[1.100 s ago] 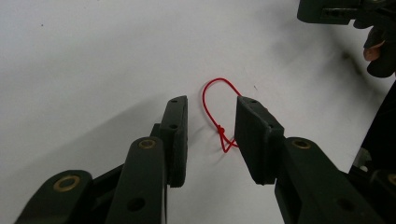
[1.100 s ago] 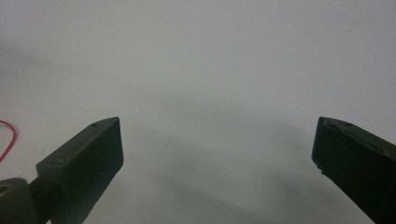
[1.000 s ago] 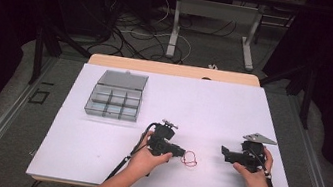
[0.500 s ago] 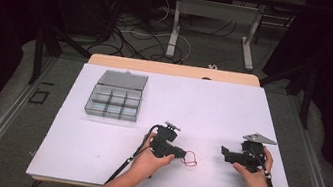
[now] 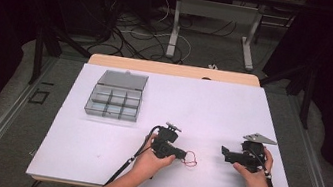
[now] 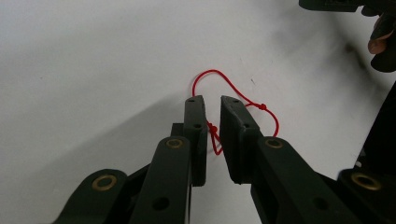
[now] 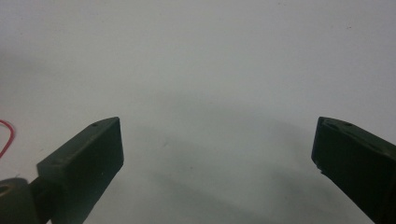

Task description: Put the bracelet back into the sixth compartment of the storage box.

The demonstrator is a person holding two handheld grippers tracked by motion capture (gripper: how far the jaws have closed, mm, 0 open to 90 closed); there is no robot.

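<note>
A lab: white-covered table (image 5: pixel 92 163); tangled floor cables (image 5: pixel 133 32); dark surround.

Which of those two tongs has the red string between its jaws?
The left tongs: narrowed jaws straddle the red string. The right tongs gape wide over bare table.

String (image 5: pixel 189 159) is laid on the table (image 5: pixel 203 104) between the left gripper (image 5: pixel 184 153) at 9 o'clock and right gripper (image 5: pixel 223 152) at 3; compartment box (image 5: pixel 115 100) is placed at 10 o'clock
</note>
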